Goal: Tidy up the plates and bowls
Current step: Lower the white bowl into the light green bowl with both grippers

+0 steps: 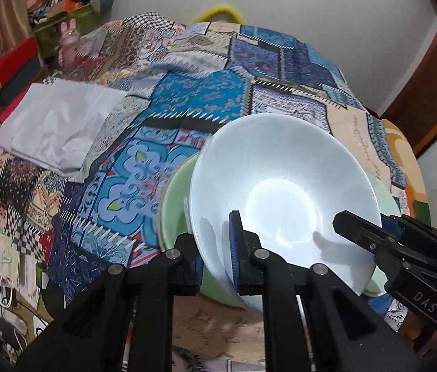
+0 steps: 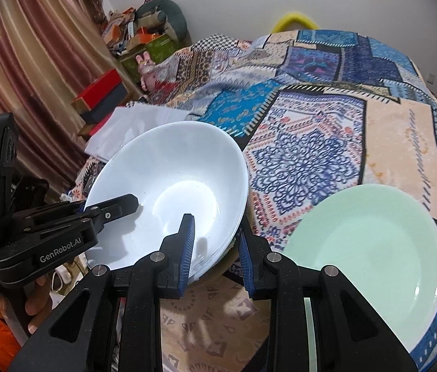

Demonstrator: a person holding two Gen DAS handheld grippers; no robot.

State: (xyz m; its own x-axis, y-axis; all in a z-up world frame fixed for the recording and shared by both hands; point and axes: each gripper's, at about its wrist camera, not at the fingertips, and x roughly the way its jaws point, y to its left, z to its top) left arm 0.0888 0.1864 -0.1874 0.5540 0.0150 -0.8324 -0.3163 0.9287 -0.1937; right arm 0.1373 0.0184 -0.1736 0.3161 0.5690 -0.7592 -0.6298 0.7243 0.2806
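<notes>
**Patchwork bedspread, two grippers, one white bowl**

Patterned quilt [image 2: 311, 155] serves as the work surface. Nearest, the left gripper [image 1: 215, 266] pinches the near rim of the white bowl [image 1: 280, 186], tilting it over a green bowl [image 1: 172, 204] just behind, probably to nest them. The right gripper [image 2: 215, 260] straddles the opposite rim (jaws apart, seemingly only steadying). A green plate [image 2: 370, 248] lies right of it; farther off sits folded white cloth [image 1: 60, 124].
</notes>
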